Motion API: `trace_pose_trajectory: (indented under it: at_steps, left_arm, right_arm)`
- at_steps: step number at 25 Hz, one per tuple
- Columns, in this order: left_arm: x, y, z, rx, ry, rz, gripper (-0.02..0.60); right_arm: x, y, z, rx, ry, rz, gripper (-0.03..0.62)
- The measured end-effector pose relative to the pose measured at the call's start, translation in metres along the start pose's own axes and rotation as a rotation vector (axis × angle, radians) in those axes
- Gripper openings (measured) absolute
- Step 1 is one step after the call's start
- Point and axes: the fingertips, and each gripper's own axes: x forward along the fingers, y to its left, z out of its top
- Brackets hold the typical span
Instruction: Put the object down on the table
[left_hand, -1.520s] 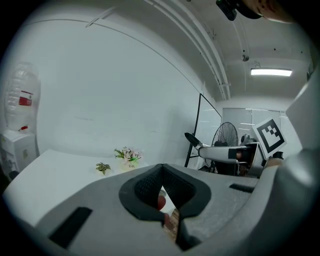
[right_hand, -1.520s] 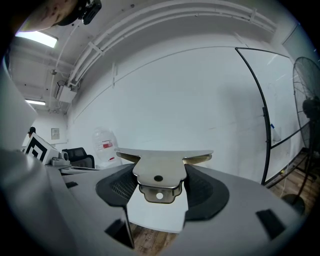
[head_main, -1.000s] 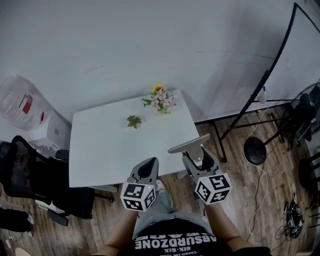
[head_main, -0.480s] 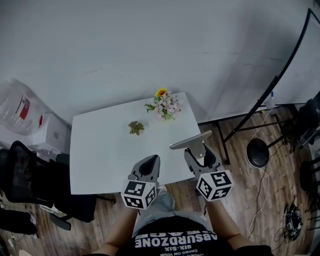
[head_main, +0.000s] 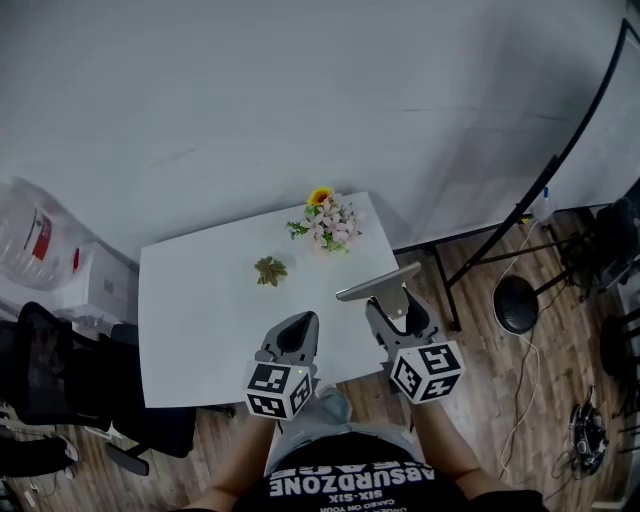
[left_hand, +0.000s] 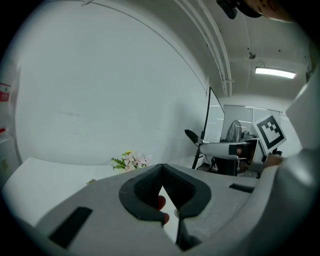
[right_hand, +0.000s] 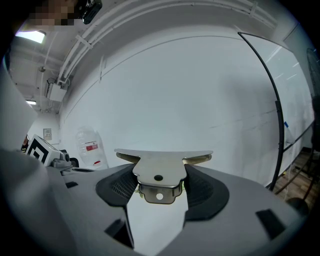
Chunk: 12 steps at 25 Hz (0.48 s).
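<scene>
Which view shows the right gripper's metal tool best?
The right gripper view: the metal tool sits close, clamped between the jaws. The head view shows it small from above; the left gripper view, only distantly, side-on.

Left claw (head_main: 299, 325) is held low in front of the torso, jaws pressed together at the tips with nothing clamped. Right claw (head_main: 393, 303) is alongside and apart from it, jaws closed on a flat metal tool (head_main: 377, 283) lying crosswise at their tips. Left forearm (head_main: 238, 468) and right forearm (head_main: 452, 468) both reach forward.
</scene>
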Motion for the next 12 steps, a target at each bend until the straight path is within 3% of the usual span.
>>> trace_pose_trajectory:
  at_steps: [12]
  left_arm:
    - [0.019, 0.021, -0.002, -0.022, 0.025, 0.004, 0.005]
  right_arm:
    - [0.026, -0.013, -0.003, 0.013, 0.026, -0.020, 0.284]
